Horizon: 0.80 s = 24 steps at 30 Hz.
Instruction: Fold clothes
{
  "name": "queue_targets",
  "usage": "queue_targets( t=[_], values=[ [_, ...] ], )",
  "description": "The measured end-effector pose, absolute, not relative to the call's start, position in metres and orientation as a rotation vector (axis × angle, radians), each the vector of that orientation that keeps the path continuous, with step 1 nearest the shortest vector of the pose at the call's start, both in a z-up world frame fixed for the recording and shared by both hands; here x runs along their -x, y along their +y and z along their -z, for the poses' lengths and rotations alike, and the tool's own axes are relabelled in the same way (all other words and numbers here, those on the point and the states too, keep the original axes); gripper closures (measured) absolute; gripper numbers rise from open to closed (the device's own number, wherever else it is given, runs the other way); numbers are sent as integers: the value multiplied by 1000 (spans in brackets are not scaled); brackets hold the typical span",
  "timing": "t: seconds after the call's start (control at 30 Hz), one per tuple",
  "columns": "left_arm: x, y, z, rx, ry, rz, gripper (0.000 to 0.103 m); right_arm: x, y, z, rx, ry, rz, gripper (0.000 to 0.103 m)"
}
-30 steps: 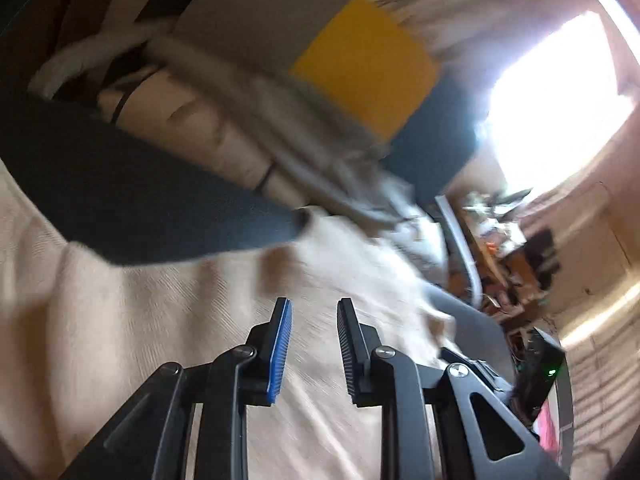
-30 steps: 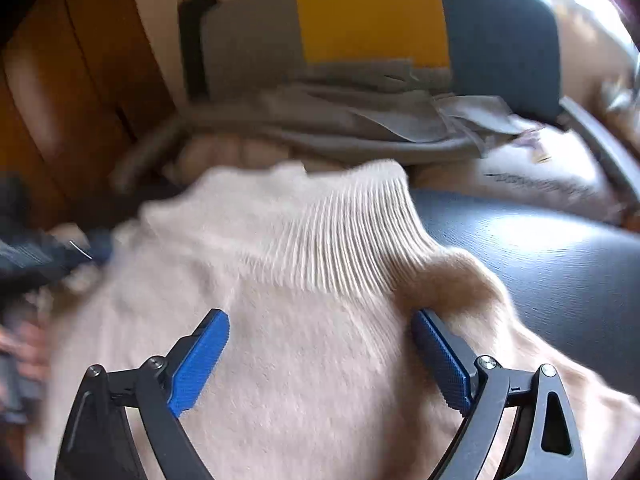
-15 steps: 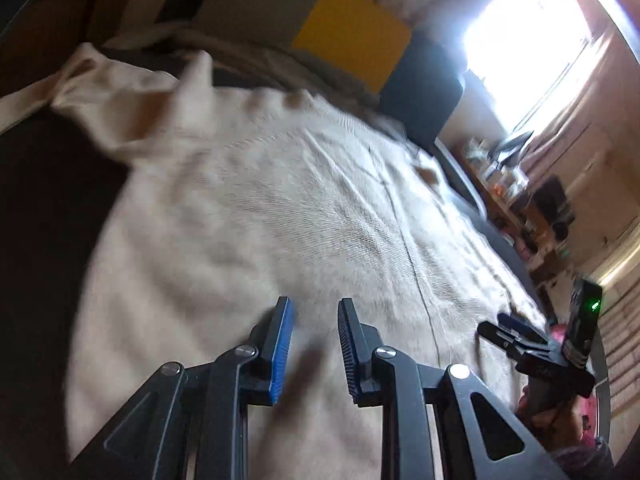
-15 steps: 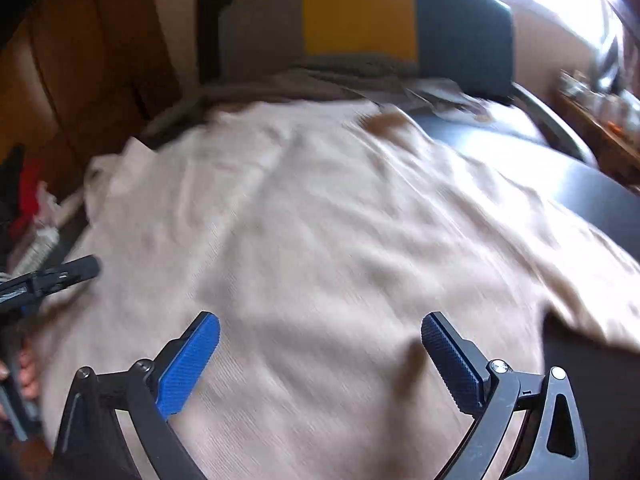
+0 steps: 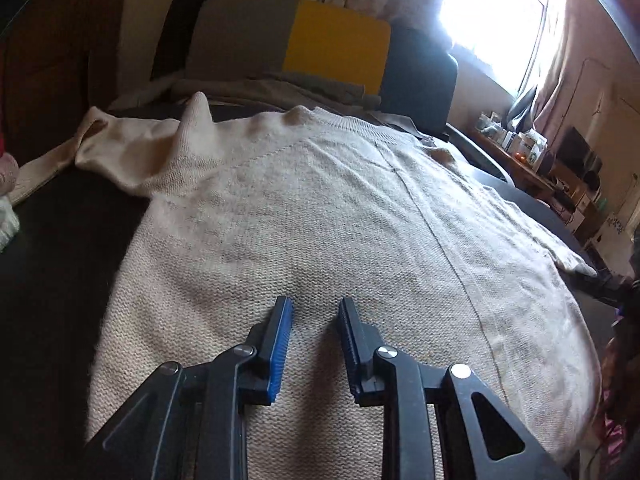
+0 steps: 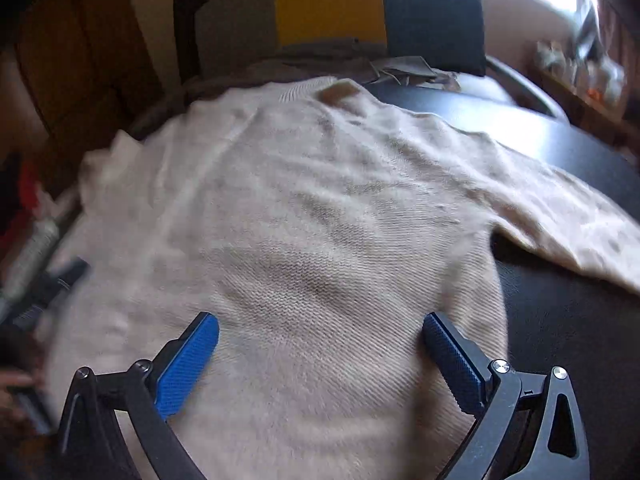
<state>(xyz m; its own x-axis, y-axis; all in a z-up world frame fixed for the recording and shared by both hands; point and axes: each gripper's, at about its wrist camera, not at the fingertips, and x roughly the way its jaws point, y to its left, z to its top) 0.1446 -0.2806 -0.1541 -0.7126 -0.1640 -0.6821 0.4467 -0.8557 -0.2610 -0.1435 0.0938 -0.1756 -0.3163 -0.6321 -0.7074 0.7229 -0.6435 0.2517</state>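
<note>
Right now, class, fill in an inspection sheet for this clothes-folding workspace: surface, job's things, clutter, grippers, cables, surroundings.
Surface: dark table, bare to the right of the garment.
Job's things: cream knit sweater spread flat, collar far side, one sleeve bunched left, other sleeve stretched right.
Clutter: grey clothes pile beyond the collar.
Grippers: left gripper narrowly open, empty; right gripper wide open, empty, its jaws have just been opening.
Cables: nothing seen.
Surroundings: grey, yellow and navy chair back, bright window, cluttered shelf.
</note>
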Motion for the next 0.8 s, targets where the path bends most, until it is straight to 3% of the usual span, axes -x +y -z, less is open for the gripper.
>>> queue_targets(
  t=[0.23,0.47,0.57,0.8],
  values=[
    [-149,-287,155,-940,669,2578,79,237,292,168,-1136,-746,2239,0],
    [-148,-289,155,-942,666,2578,79,321,421,185,-1216,-1129,2485,0],
    [-146,-288,155,-946,654,2575,79,344,433,188,-1221,-1185,2569,0],
    [-145,-287,155,-949,642,2571,79,396,381,182,-1302,-777,2792,0]
  ],
)
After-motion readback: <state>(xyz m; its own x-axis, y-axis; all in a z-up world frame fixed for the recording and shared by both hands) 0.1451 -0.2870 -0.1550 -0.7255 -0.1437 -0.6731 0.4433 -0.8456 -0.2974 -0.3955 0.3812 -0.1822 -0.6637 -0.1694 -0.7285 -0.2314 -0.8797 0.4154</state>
